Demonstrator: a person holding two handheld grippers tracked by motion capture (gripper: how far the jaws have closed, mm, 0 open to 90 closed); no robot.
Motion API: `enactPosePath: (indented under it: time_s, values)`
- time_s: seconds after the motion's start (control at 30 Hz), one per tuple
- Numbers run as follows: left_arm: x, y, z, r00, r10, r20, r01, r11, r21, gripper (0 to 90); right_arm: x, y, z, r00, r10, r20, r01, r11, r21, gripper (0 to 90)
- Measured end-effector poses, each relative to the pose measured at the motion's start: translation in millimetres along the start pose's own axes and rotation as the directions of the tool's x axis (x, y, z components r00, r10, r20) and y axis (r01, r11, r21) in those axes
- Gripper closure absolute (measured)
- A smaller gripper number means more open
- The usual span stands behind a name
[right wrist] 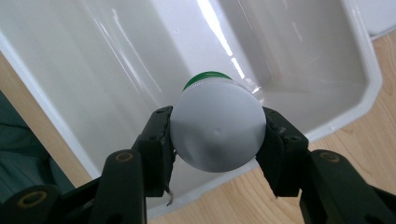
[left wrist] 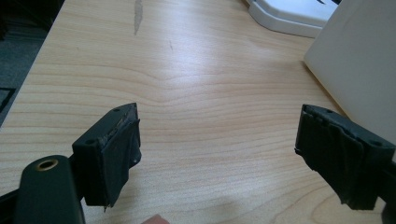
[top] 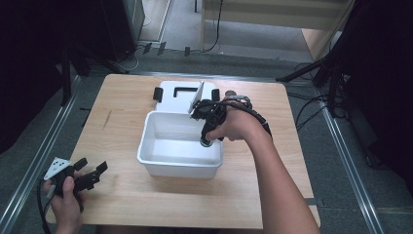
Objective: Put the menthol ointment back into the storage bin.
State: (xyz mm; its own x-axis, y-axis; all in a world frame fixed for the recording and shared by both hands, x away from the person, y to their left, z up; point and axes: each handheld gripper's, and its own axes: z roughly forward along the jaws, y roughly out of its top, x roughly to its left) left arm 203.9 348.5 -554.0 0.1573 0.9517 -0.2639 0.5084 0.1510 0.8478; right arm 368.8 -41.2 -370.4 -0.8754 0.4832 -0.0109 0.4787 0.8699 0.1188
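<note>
Bottle [right wrist: 217,133], white-bodied with a green cap at its far end, sits clamped between the two black jaws of the right gripper [right wrist: 217,140], one jaw pressing each side of its round body. In the right gripper view the base of the bottle faces the camera at frame centre and the cap points away, so its long axis runs straight out from the jaws, down into the white bin [right wrist: 322,56].

In the high view the right gripper [top: 208,139] is at frame centre, just inside the bin's right-hand wall, tilted steeply downward with the hand above the rim. The bottle's lower end is small and dark there; whether the cap already touches the bin floor cannot be told, though it appears close. The bin [top: 146,146] is open, and its lid [top: 175,92] lies flat on the table [top: 272,185] directly behind it, toward the upper centre of the frame.

The left gripper [top: 90,176] rests at the lower left of the high view, well apart from the bin. Its jaws stand wide with bare tabletop between them in the left gripper view [left wrist: 217,154], holding nothing.

Judgement: the right hand is the working one. The remaining move runs along the bottle's own axis, downward to the bin floor, followed by release.
</note>
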Motion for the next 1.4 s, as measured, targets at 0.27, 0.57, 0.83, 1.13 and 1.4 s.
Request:
enactPosePath:
  time_s: [0.27,0.57,0.83,1.13,1.4]
  values:
    - [-0.2,0.0,0.2,1.0,0.001,-0.001,-0.001,1.0,-0.001,14.7,-1.1,-2.0,19.1,0.9988,-0.049,-0.004,0.049,0.999,0.004,51.4]
    - [-0.2,-0.1,0.5,1.0,0.0,0.0,0.0,1.0,-0.002,14.7,-1.8,-4.0,37.6,0.9963,-0.085,-0.009,0.085,0.996,0.017,51.4]
    - [-0.3,-0.1,0.3,1.0,0.001,0.0,-0.001,1.0,0.0,14.7,-1.6,-7.0,54.4,0.9925,-0.123,-0.002,0.123,0.992,0.035,51.3]
    - [-0.3,-0.1,0.2,1.0,0.002,0.0,-0.002,1.0,0.003,14.7,3.0,-6.4,61.2,0.9798,-0.191,0.059,0.188,0.981,0.055,51.2]
    - [-0.3,-0.1,0.2,1.0,0.002,0.0,-0.002,1.0,0.003,14.7,8.6,-1.6,64.6,0.9776,-0.204,0.051,0.202,0.978,0.047,51.3]
